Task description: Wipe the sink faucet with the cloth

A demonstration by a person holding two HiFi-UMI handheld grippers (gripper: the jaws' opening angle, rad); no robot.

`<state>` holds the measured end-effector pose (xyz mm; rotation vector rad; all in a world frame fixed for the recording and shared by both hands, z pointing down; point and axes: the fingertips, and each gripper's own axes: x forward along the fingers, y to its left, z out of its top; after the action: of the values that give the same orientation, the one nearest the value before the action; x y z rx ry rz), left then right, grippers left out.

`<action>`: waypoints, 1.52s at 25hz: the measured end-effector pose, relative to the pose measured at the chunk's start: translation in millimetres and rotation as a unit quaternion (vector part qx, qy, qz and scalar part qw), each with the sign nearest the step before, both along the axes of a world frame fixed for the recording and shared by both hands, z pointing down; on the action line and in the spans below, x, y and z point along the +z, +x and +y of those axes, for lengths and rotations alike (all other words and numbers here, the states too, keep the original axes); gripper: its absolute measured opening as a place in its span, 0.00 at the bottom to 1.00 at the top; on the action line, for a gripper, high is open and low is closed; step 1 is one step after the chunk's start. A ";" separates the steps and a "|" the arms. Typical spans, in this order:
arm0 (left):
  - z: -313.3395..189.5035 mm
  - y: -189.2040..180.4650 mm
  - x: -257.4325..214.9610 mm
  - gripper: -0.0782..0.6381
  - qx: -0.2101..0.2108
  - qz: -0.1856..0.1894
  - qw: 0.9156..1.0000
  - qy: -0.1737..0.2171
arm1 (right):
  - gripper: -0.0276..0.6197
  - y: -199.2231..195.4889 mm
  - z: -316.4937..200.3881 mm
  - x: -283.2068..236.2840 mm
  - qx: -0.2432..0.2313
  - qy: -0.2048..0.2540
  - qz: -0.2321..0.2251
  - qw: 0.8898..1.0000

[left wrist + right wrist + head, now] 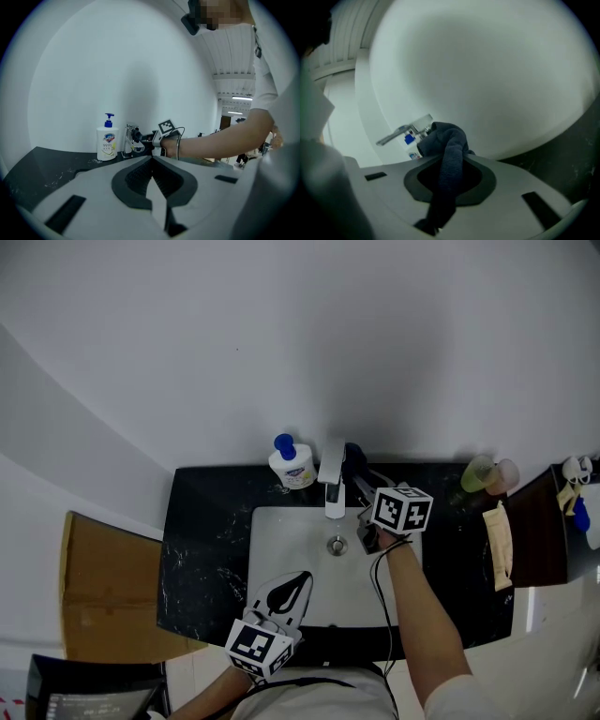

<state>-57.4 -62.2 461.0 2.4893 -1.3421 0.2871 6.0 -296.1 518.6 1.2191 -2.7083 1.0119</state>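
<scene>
The right gripper [450, 161] is clamped on a dark blue cloth [448, 139], whose bunched end is pressed to the right side of the chrome faucet [331, 474] at the back edge of the white sink [267, 549]. The left gripper [152, 160] hangs over the sink's front edge, its tongs together with nothing between them. Just left of the faucet, on the black counter [202, 549], stands a white soap bottle [107, 143] with a blue pump; its label bears a blue shield emblem and the digits 999
</scene>
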 end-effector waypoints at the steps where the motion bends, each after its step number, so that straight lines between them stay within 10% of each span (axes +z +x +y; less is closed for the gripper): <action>1: 0.0 -1.3 0.1 0.11 -0.002 -0.001 1.000 0.000 | 0.13 -1.0 -0.3 14.0 -0.001 -0.017 0.018 1.000; 9: -1.7 -2.9 -2.0 0.11 -0.009 0.001 1.000 0.003 | 0.13 -8.0 9.1 61.5 -0.054 -0.058 0.155 0.985; 16: -4.1 -6.7 -1.6 0.11 -0.009 0.003 1.000 0.000 | 0.13 -0.6 6.7 -36.1 -0.033 0.041 -0.052 0.997; 20: -4.2 -5.0 -2.4 0.11 -0.006 0.003 1.000 0.001 | 0.13 -5.0 6.8 -93.2 -0.037 0.096 -0.091 0.991; 29: 0.6 -10.6 -2.6 0.11 -0.011 -0.002 1.000 0.002 | 0.13 0.6 -7.7 -13.6 -0.020 0.011 0.001 1.000; 38: 3.6 -14.4 -2.5 0.11 -0.013 -0.004 1.000 0.002 | 0.13 -9.4 11.8 63.5 -0.043 -0.043 0.150 0.987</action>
<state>-71.8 -58.6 458.5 2.4737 -1.3791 0.2886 -3.4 -284.3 582.1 1.1253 -2.4384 0.8465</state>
